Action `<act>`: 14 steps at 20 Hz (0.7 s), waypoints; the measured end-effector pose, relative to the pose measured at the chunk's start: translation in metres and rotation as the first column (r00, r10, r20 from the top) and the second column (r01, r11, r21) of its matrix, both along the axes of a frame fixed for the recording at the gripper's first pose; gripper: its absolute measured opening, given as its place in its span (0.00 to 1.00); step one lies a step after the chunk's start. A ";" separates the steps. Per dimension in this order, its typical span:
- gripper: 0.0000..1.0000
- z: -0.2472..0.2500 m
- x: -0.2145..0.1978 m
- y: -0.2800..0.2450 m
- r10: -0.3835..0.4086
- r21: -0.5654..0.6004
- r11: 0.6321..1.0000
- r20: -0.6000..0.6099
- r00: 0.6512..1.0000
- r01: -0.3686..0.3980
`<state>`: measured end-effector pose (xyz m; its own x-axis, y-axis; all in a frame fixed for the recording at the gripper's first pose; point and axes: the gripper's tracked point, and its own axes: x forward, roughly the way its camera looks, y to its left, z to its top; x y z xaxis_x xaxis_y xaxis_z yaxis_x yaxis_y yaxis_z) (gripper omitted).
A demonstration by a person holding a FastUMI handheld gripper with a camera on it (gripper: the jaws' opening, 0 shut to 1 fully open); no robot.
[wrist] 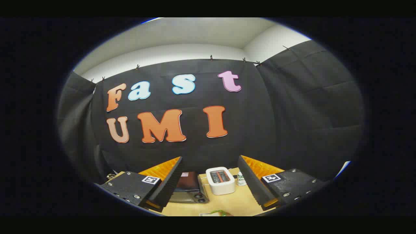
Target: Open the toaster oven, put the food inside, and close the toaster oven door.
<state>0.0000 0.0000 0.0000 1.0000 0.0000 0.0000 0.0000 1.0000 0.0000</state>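
Hovering high above a pale wooden worktop point(234, 203), the gripper point(211, 182) hangs with its two dark, foam-faced fingers spread wide and pinching nothing. Just behind the left finger's tip point(167, 182) sits the toaster oven point(190, 190), a dark, low box whose front panel and knobs face down toward the camera; its left half is covered by that finger, and whether its door is shut is hard to judge from this steep angle. Between the fingers and slightly ahead stands a white pop-up toaster point(220, 180) with two slots, and right of it, close beside the right finger point(252, 182), a small white bottle point(240, 178) with a green label. Nearest the camera, below the gap between the fingers, a sliver of the food point(218, 213) shows, apparently a sandwich on a white plate, mostly cut off. The oven therefore lies ahead, below and left of the gripper's midline, so the first move likely calls for a drop and a leftward shift toward the door.
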 end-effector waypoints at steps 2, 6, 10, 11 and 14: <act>0.98 -0.007 -0.020 0.024 -0.007 -0.006 1.000 -0.022 1.000 0.007; 0.98 -0.006 -0.050 0.065 0.017 -0.018 1.000 -0.020 1.000 -0.017; 0.99 -0.010 -0.063 0.089 0.037 -0.024 0.999 -0.038 0.999 -0.038; 0.99 -0.009 -0.065 0.092 0.036 -0.031 0.999 -0.035 0.999 -0.037; 0.99 -0.008 -0.069 0.101 0.041 -0.052 0.998 -0.043 0.998 -0.043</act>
<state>-0.0690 0.1010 -0.0081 0.9982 0.0412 -0.0429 -0.0435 0.9977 -0.0524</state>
